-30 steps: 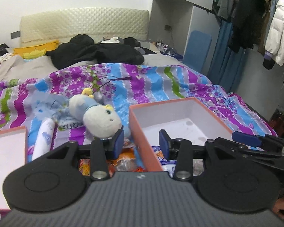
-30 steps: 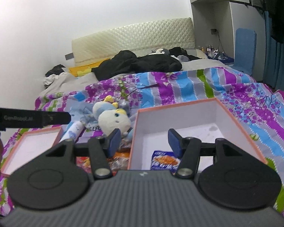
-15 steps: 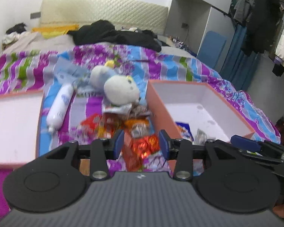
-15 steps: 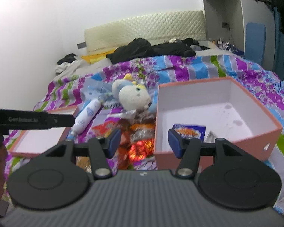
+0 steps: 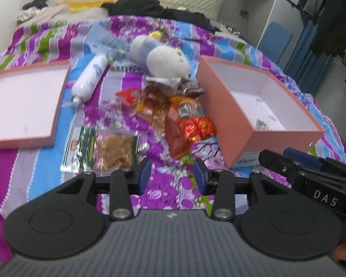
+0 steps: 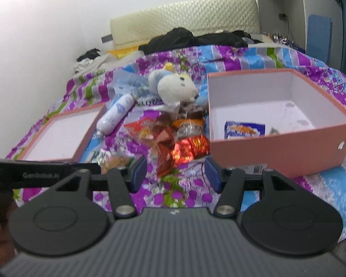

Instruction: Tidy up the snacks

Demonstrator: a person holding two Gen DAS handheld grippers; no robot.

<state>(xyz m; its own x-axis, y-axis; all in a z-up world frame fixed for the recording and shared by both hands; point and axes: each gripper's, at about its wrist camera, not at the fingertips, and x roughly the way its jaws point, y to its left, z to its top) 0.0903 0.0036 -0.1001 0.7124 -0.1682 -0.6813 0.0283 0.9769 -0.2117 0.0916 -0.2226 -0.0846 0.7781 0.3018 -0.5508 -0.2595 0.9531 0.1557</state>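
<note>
A pile of snack packets (image 5: 173, 113) (image 6: 175, 138) lies on the striped bedspread, left of an open salmon box (image 5: 228, 106) (image 6: 276, 147). A blue snack packet (image 6: 244, 130) and a small silvery one (image 6: 273, 131) lie inside the box. A clear green-edged snack bag (image 5: 103, 147) lies nearest my left gripper. My left gripper (image 5: 173, 176) is open and empty, above the bedspread just short of the pile. My right gripper (image 6: 175, 174) is open and empty, also just short of the pile, its tip showing in the left wrist view (image 5: 306, 168).
The box lid (image 5: 23, 99) (image 6: 62, 136) lies open side up at the left. A white bottle (image 5: 90, 80) (image 6: 115, 117) and a plush toy (image 5: 163, 60) (image 6: 175, 87) lie behind the snacks. Dark clothes (image 5: 154, 7) are heaped near the headboard.
Both grippers have pulled back and tilted down, so the snack pile and the lid have come into full view. Both stayed open and empty.
</note>
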